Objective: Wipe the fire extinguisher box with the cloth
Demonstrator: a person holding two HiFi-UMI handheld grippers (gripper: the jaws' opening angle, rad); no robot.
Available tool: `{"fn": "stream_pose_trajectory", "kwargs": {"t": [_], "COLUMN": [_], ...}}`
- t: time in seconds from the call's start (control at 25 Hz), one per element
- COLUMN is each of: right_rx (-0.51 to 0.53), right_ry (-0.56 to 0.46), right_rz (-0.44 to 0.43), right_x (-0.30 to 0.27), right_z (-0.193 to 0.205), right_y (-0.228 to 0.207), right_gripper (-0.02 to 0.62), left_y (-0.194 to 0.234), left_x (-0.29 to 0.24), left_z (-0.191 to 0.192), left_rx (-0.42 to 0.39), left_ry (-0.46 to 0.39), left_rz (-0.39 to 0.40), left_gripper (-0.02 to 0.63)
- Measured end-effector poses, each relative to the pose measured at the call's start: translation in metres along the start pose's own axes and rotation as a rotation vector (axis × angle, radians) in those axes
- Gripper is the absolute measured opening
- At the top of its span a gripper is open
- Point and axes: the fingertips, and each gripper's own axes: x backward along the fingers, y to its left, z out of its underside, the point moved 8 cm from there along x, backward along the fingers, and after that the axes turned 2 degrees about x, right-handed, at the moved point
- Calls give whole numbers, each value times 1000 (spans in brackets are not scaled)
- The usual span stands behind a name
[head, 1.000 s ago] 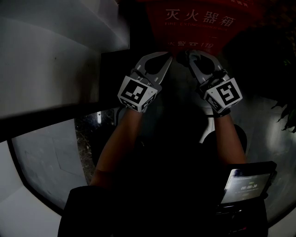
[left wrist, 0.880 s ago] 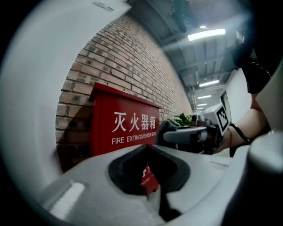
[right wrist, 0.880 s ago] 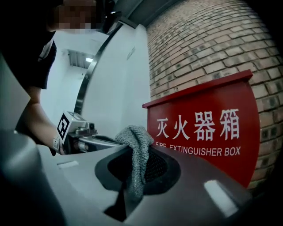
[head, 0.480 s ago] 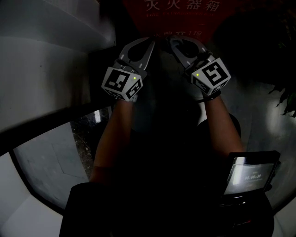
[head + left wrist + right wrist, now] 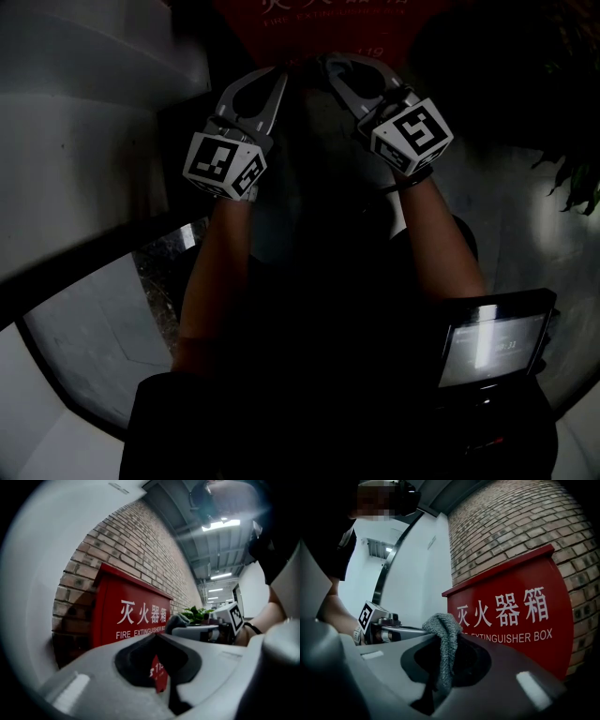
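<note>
The red fire extinguisher box (image 5: 131,616) stands against a brick wall, with white Chinese and English lettering on its front. It also fills the right of the right gripper view (image 5: 511,616) and shows at the top edge of the head view (image 5: 309,14). My right gripper (image 5: 440,637) is shut on a grey knitted cloth (image 5: 446,644) that hangs down between its jaws, a short way in front of the box. My left gripper (image 5: 157,637) is shut with nothing in it, beside the right gripper (image 5: 330,64). The left gripper (image 5: 279,75) is level with it.
A brick wall (image 5: 520,522) rises behind the box. A white wall (image 5: 84,141) stands at the left. A green plant (image 5: 572,178) sits at the right. A lit screen (image 5: 489,347) hangs at the person's waist. The floor (image 5: 94,328) below is glossy.
Both grippers have risen in the head view and moved closer to the red box's lower front. The cloth stays held in the right gripper.
</note>
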Motion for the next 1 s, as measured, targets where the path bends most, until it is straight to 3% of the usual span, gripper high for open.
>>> {"fn": "stream_pose_trajectory", "kwargs": {"t": [0.52, 1.0], "right_rx": [21, 19], "right_ry": [42, -2], "right_rz": [3, -11], "right_x": [0, 12], "right_z": [1, -5], "right_y": [6, 9], "right_gripper": [35, 35], "left_y": [4, -9], "left_x": [4, 9], "left_z": [3, -1], "left_rx": [53, 47], "left_ry": [8, 18], "left_rz": [15, 33], "left_gripper": [0, 0]}}
